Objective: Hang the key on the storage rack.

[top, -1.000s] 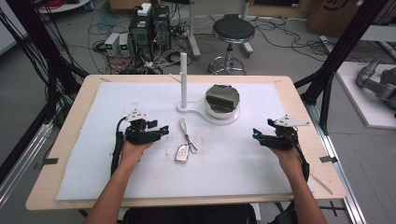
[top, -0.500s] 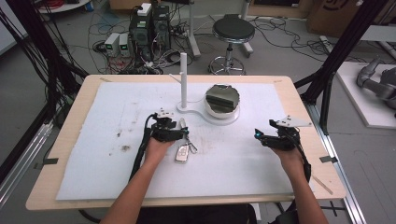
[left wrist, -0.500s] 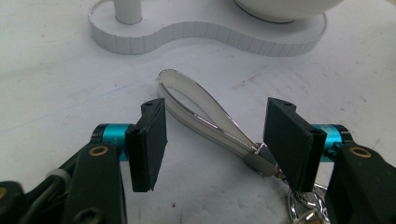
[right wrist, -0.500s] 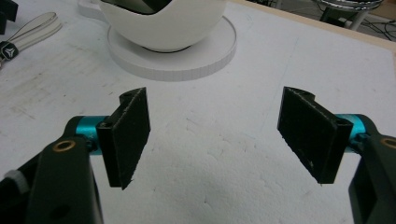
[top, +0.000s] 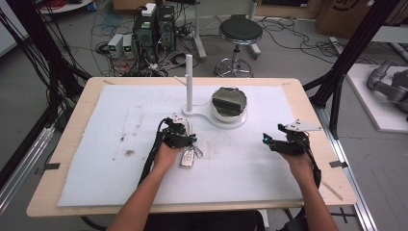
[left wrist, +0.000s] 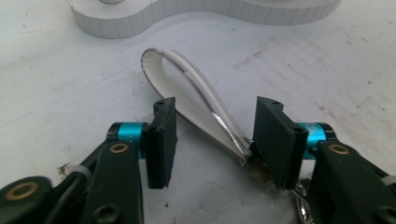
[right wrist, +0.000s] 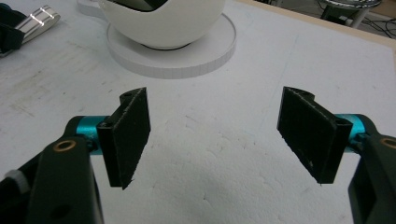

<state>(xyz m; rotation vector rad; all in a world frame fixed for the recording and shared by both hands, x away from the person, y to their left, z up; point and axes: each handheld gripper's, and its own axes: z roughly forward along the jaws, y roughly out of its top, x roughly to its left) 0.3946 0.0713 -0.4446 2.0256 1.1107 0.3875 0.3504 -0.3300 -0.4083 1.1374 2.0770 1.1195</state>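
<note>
White foam sheet [top: 115, 159] covers your table, dirty in some places, and on it lies the thing you work on: a key fob [top: 187, 157] with a pale strap loop [left wrist: 187, 88], just in front of the white stand [top: 211, 118] with its upright post [top: 189, 79] and bowl [top: 230, 101].

The strap loop stands up from the sheet between the jaws of your left gripper [left wrist: 215, 140]. These jaws have just been closing around it. One pad already touches the end of the strap near the metal ring; the other pad is apart from it, so the strap is not pinched yet.

What can go wrong from here: the strap is thin and soft, and it lies at an angle across the gap. If you close more, the free pad may push the loop sideways or fold it flat, and you catch only the edge. Then it can slip out when you lift, because the fob hangs below. Also the stand is near; a forward move may knock its base.

Your right gripper [right wrist: 215, 140] rests well apart at the right side, its jaws spread wide with nothing between them.
</note>
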